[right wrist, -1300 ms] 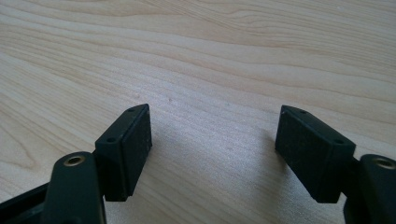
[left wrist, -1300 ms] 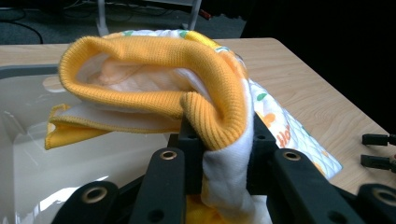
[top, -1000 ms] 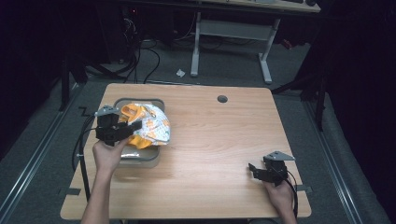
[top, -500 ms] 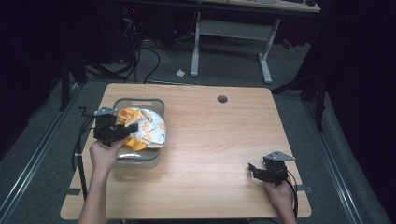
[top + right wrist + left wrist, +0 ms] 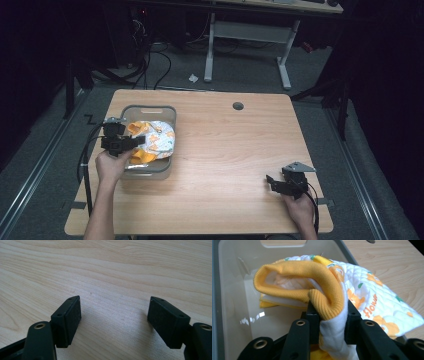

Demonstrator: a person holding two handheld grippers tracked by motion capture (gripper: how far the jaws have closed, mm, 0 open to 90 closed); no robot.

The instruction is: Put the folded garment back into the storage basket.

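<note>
While the garment [image 5: 362,290] hangs half in the bin [image 5: 150,172], half over its rim, I have my left gripper [image 5: 329,315] clamped on its orange cuff; next I judge: lower, then release. My right gripper [image 5: 113,322] rests wide open on the table [image 5: 230,150].

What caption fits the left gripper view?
Left gripper pinches an orange-trimmed quilted garment over a clear plastic bin.

The white quilted garment with orange ribbed trim [image 5: 367,295] hid the pads of the left hand-held gripper [image 5: 329,315]; the grey plastic bin [image 5: 234,315] was cropped at the frame's edges.
</note>
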